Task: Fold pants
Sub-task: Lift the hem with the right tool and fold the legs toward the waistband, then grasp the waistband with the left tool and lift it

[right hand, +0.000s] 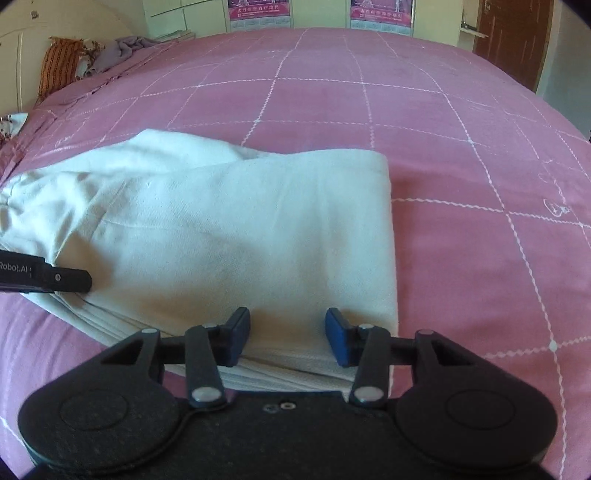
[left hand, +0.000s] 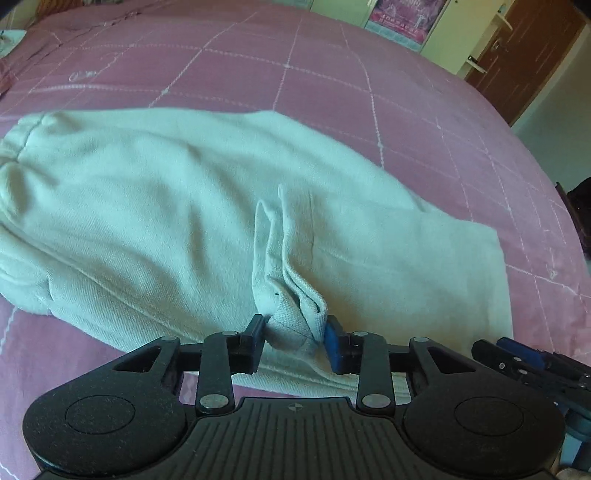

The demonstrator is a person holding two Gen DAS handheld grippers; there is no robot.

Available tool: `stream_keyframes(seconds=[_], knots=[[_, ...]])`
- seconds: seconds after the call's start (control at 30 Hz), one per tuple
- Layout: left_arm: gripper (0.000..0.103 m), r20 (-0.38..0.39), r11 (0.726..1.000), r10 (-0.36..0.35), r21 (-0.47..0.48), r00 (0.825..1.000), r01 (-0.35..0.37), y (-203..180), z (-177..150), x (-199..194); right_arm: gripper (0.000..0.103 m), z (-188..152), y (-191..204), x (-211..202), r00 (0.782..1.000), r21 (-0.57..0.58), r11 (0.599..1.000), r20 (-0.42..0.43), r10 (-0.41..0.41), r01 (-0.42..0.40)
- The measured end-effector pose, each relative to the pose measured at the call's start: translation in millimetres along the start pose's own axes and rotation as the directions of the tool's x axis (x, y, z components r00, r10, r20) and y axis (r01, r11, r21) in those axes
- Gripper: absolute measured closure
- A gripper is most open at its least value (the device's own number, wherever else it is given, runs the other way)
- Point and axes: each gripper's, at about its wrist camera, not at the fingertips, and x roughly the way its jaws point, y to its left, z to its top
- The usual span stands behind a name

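Observation:
Pale white pants (left hand: 166, 192) lie folded lengthwise on a pink checked bedspread (left hand: 258, 66). The cuffs are at the left and a straight folded end at the right. My left gripper (left hand: 295, 328) is shut on a bunched ridge of the pants' near edge, and the cloth rises in a pleat from its pads. In the right wrist view the pants (right hand: 240, 221) end in a square corner. My right gripper (right hand: 286, 325) stands open over the near edge by that corner, its blue pads (right hand: 336, 339) apart and not pressing the cloth. The left gripper's finger (right hand: 70, 277) shows at the left.
The bedspread (right hand: 461, 166) stretches far and right of the pants. An orange pillow (right hand: 59, 62) and crumpled purple cloth (right hand: 118, 48) lie at the far left. A brown door (right hand: 513, 37) and cabinets with posters (right hand: 258, 13) stand beyond the bed.

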Motion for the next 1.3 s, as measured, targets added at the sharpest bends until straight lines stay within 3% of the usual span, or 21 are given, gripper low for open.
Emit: stream_keyframes(seconds=[0.07,0.13,0.2,0.23,0.3,0.37,0.5,0.67,0.73,0.9,1.03,1.17,1.3], knots=[[0.032,-0.001,0.998,0.053,0.013,0.999,-0.053,4,0,3,0.056,5,1,-12,0.998,0.038,0.999,0.060,0.022,-0.025],[0.032,-0.056,0.997,0.076,0.017,0.995,-0.075,10,0,16,0.055,6,8,-9,0.997,0.016,1.000,0.071,0.009,-0.010],[0.032,-0.027,0.996,0.088,0.025,0.996,-0.087,11,2,5,0.054,-1,19,12,1.000,-0.054,0.999,-0.026,0.002,-0.003],[0.032,-0.009,0.996,0.087,0.025,0.996,-0.087,12,1,-4,0.054,-4,25,13,1.000,-0.091,0.996,-0.012,-0.019,0.018],[0.032,0.016,0.995,0.094,0.028,0.995,-0.094,18,4,-20,0.053,-2,24,6,1.000,-0.047,0.999,-0.006,-0.002,0.002],[0.032,0.040,0.990,0.132,0.043,0.990,-0.134,28,4,-31,0.055,1,19,-2,0.998,0.027,0.997,0.017,0.066,-0.067],[0.032,0.053,0.976,0.211,0.039,0.976,-0.213,62,3,-42,0.052,2,30,-9,0.994,0.028,0.995,0.040,0.099,-0.100],[0.032,0.025,0.960,0.196,-0.210,0.980,-0.186,140,1,-56,0.051,2,52,-5,0.992,-0.003,0.992,0.027,0.127,-0.126],[0.032,0.013,0.935,0.201,-0.299,0.979,-0.188,169,0,-56,0.051,2,58,-3,0.991,-0.009,0.992,0.023,0.129,-0.129],[0.032,0.029,0.870,0.140,-0.482,0.990,-0.109,225,-2,-54,0.050,3,66,3,0.992,-0.006,0.992,0.014,0.123,-0.123],[0.032,0.007,0.839,0.102,-0.538,0.995,-0.083,240,-1,-36,0.048,2,70,10,0.993,-0.009,0.993,0.001,0.115,-0.115],[0.028,0.036,0.803,0.051,-0.596,0.998,-0.020,249,-2,-25,0.044,2,74,12,0.994,-0.029,0.994,-0.004,0.108,-0.108],[0.026,0.084,0.798,0.030,-0.602,0.996,0.027,251,8,-11,0.041,2,78,15,0.995,-0.042,0.994,-0.007,0.101,-0.101]])
